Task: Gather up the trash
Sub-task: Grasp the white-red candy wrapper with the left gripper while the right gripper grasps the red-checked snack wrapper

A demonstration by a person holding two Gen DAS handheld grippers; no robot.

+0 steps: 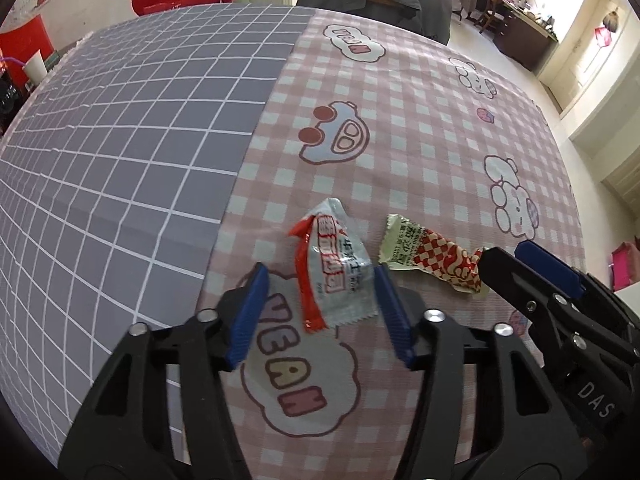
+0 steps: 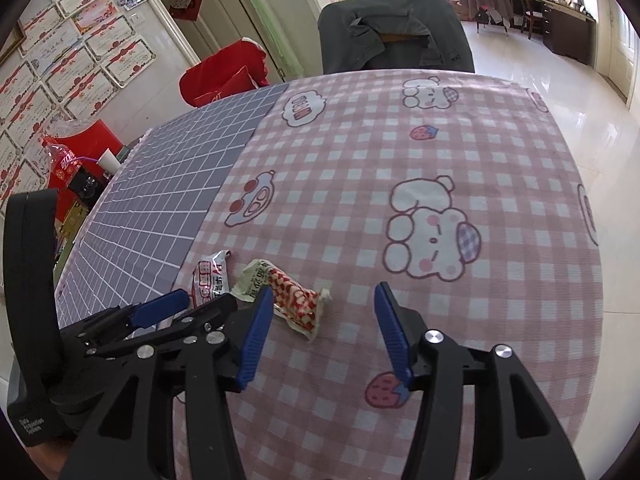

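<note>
A silver and red snack wrapper (image 1: pixel 334 268) lies on the pink checked tablecloth (image 1: pixel 420 152). My left gripper (image 1: pixel 320 276) is open, its blue fingers on either side of the wrapper's near half. A cream and red checked wrapper (image 1: pixel 430 258) lies just right of it. In the right wrist view my right gripper (image 2: pixel 322 294) is open, low over the cloth, with the checked wrapper (image 2: pixel 296 302) by its left finger. The silver wrapper (image 2: pixel 210 278) lies further left, next to the left gripper (image 2: pixel 192 304). The right gripper also shows in the left wrist view (image 1: pixel 508 256).
A grey grid mat (image 1: pixel 120 160) covers the left part of the table. A chair draped in grey cloth (image 2: pixel 396 32) stands at the far edge. A red chair (image 2: pixel 228 72) and a paper cup (image 2: pixel 108 162) are beyond the table at left.
</note>
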